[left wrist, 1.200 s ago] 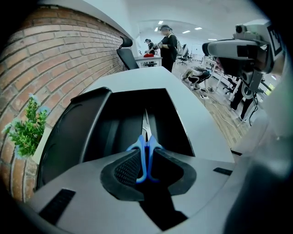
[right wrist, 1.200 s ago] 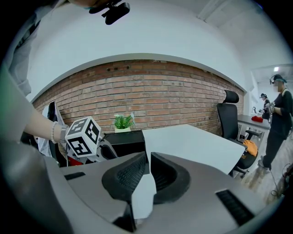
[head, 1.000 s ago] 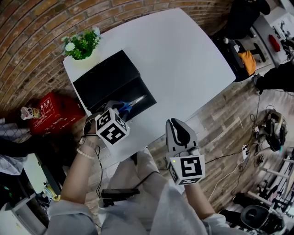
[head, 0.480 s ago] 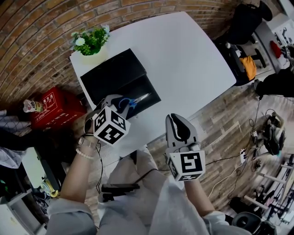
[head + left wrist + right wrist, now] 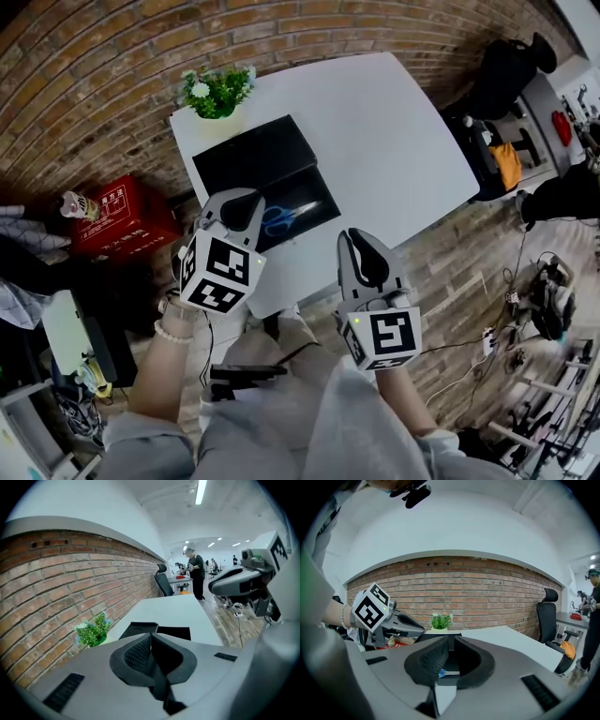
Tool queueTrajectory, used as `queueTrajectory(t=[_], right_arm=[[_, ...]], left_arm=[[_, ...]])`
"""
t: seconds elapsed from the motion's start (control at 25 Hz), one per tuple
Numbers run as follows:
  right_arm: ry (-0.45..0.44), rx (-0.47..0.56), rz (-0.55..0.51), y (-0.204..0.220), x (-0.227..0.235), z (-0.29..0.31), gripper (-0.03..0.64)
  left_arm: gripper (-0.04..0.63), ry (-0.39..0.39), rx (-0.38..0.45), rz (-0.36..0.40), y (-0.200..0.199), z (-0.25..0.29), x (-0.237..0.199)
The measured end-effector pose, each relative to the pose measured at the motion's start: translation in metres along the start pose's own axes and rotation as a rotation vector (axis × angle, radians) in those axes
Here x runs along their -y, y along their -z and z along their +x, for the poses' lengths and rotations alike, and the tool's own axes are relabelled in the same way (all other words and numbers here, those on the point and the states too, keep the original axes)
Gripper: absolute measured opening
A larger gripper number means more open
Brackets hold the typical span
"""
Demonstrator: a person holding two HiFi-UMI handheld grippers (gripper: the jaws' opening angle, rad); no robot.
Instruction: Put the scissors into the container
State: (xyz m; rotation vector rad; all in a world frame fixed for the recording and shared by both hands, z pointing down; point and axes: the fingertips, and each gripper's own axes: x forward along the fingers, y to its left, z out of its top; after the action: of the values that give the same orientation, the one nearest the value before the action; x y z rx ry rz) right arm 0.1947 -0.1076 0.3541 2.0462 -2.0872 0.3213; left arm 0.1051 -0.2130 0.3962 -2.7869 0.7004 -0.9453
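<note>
The blue-handled scissors (image 5: 284,217) lie flat inside the open black container (image 5: 305,186) on the white table. My left gripper (image 5: 240,208) hovers just left of the container's near corner, apart from the scissors. Its jaws are closing, and in the left gripper view (image 5: 151,637) they meet with nothing between them. My right gripper (image 5: 362,259) stays near the table's front edge, shut and empty. In the right gripper view (image 5: 451,642) a bit of the scissors (image 5: 441,672) shows past the jaws, with the left gripper (image 5: 410,628) to their left.
The container's lid (image 5: 251,156) lies open behind the tray. A potted plant (image 5: 217,91) stands at the table's (image 5: 394,131) far left corner. A red crate (image 5: 120,214) sits on the floor by the brick wall. Cables and bags lie on the floor at the right.
My left gripper has drawn back from the scissors' handles toward me, and its jaws have come together. The scissors stay lying in the container. The right gripper has hardly moved.
</note>
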Motion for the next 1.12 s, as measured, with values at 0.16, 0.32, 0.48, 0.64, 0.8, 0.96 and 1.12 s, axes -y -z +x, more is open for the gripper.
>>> queueTrajectory(t=[0.16, 0.32, 0.48, 0.64, 0.8, 0.96, 1.12], right_arm=[[-0.032, 0.037, -0.016, -0.021, -0.02, -0.002, 0.063], [-0.076, 0.065, -0.037, -0.039, -0.043, -0.005, 0.063], [-0.114, 0.086, -0.056, -0.051, -0.059, -0.005, 0.063], [-0.142, 0.105, -0.058, -0.059, -0.072, -0.008, 0.063], [-0.16, 0.114, -0.067, -0.064, -0.079, -0.008, 0.063], [-0.182, 0.109, -0.074, -0.063, -0.085, -0.01, 0.063], [-0.203, 0.104, -0.086, -0.061, -0.092, -0.01, 0.061]], left_arm=[[0.021, -0.045, 0.096, -0.051, -0.023, -0.035, -0.012], [0.018, -0.081, 0.165, -0.078, -0.033, -0.073, -0.016], [0.018, -0.119, 0.217, -0.137, -0.038, -0.107, -0.021], [0.018, -0.158, 0.257, -0.2, -0.034, -0.143, -0.02], [0.018, -0.168, 0.283, -0.223, -0.029, -0.166, -0.017], [0.018, -0.186, 0.291, -0.242, -0.024, -0.182, -0.015], [0.018, -0.22, 0.314, -0.275, -0.025, -0.19, -0.021]])
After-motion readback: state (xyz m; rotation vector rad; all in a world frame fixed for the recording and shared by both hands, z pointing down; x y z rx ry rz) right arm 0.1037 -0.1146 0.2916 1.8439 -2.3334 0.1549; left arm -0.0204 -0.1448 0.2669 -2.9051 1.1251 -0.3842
